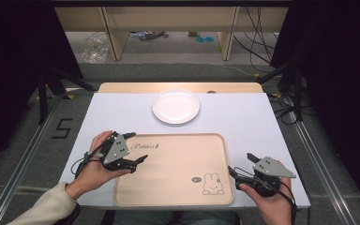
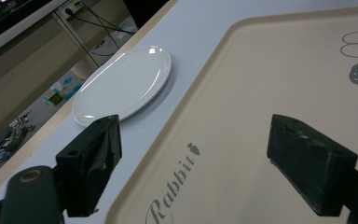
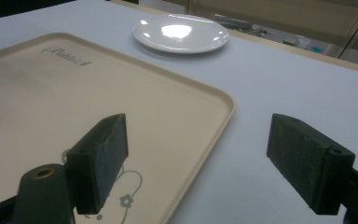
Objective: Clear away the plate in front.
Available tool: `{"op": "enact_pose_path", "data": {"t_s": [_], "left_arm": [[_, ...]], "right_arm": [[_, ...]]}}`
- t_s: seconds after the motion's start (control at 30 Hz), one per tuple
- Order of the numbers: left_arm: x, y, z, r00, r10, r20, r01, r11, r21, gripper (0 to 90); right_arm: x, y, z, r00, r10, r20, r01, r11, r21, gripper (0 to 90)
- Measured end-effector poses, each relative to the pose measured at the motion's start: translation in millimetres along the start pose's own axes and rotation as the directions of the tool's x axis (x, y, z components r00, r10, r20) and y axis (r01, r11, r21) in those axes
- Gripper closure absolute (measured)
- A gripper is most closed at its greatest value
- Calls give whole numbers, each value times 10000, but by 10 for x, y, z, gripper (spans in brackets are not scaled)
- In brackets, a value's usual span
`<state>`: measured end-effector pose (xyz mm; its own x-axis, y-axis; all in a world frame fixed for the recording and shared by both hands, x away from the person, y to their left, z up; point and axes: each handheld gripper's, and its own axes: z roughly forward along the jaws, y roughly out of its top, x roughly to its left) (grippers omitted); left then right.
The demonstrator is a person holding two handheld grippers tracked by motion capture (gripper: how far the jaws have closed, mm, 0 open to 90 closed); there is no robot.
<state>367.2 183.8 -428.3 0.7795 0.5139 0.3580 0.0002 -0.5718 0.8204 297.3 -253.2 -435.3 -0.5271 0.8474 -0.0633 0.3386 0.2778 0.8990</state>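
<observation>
Beige tray [image 1: 178, 164] — rabbit print, bare

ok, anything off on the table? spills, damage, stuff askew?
Nothing stands out. The beige tray lies flat and square to the table edge, bare; the white plate sits clean beyond it. Left gripper and right gripper flank the tray, fingers open, holding nothing.

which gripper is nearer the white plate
Left. The left gripper hovers over the tray's near-left corner, just short of the plate. The right gripper sits off the tray's right edge, farther back.
</observation>
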Motion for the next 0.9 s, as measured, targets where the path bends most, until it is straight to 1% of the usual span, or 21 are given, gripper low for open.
{"op": "enact_pose_path", "data": {"t_s": [0.07,0.1,0.13,0.17,0.2,0.27,0.3,0.33,0.37,0.4,0.43,0.5,0.53,0.57,0.6,0.63,0.67,0.8,0.83,0.87,0.9], "left_arm": [[-6,10,-3,10000,41,14,-41,10000,20,173],[-22,26,-9,9998,187,-54,-186,9998,45,173],[-22,26,-9,9998,187,-54,-186,9998,45,172],[-27,33,-12,9993,365,-115,-364,9993,105,172],[-25,44,-12,9989,444,-137,-442,9989,134,172],[-20,53,-13,9989,468,-83,-466,9987,184,172],[-5,74,-18,9968,781,-153,-777,9967,236,171],[-5,74,-18,9968,781,-153,-777,9967,236,171],[7,86,-18,9966,815,-128,-810,9961,357,171],[7,86,-18,9966,815,-128,-810,9961,357,171],[19,93,7,9968,782,-137,-778,9965,291,171],[25,96,22,9970,767,-114,-763,9965,346,171],[52,107,57,9959,897,86,-901,9938,652,170],[52,107,57,9959,897,86,-901,9938,652,170],[52,114,82,9969,724,295,-742,9951,659,170],[57,128,85,9965,731,400,-759,9944,740,170],[51,158,91,9950,953,312,-973,9926,723,172],[55,192,126,9948,993,226,-1005,9929,637,172],[83,224,157,9926,1205,178,-1215,9898,745,172],[83,224,157,9926,1205,178,-1215,9898,745,172],[115,256,211,9915,1282,198,-1295,9880,839,172]], "right_arm": [[1,1,-2,10000,43,1,-43,10000,31,209],[3,1,-2,10000,-61,44,61,9999,110,203],[5,2,-4,10000,-46,14,46,10000,87,201],[5,2,-4,10000,-46,14,46,10000,87,201],[8,6,-11,9997,-200,110,199,9998,87,199],[11,6,-8,9997,-229,125,229,9997,13,198],[18,5,-3,9995,-265,158,266,9996,-38,197],[21,5,-3,9995,-266,152,266,9996,-40,197],[24,5,-3,9994,-293,167,294,9996,-43,198],[24,5,-3,9994,-293,167,294,9996,-43,198],[17,8,-4,9987,-446,228,447,9990,-54,198],[15,6,-1,9988,-429,254,431,9991,-47,198],[16,6,-1,9989,-419,233,418,9991,15,198],[16,6,-1,9989,-419,233,418,9991,15,198],[15,7,0,9986,-452,266,452,9990,11,197],[18,10,-8,9986,-450,279,447,9989,116,197],[32,5,1,9992,-348,208,346,9994,83,197],[16,5,-6,9985,-491,250,488,9987,125,197],[20,7,-11,9986,-474,251,470,9988,161,197],[33,2,-3,9991,-384,185,382,9992,121,197],[33,3,0,9989,-411,210,409,9991,80,197]]}}
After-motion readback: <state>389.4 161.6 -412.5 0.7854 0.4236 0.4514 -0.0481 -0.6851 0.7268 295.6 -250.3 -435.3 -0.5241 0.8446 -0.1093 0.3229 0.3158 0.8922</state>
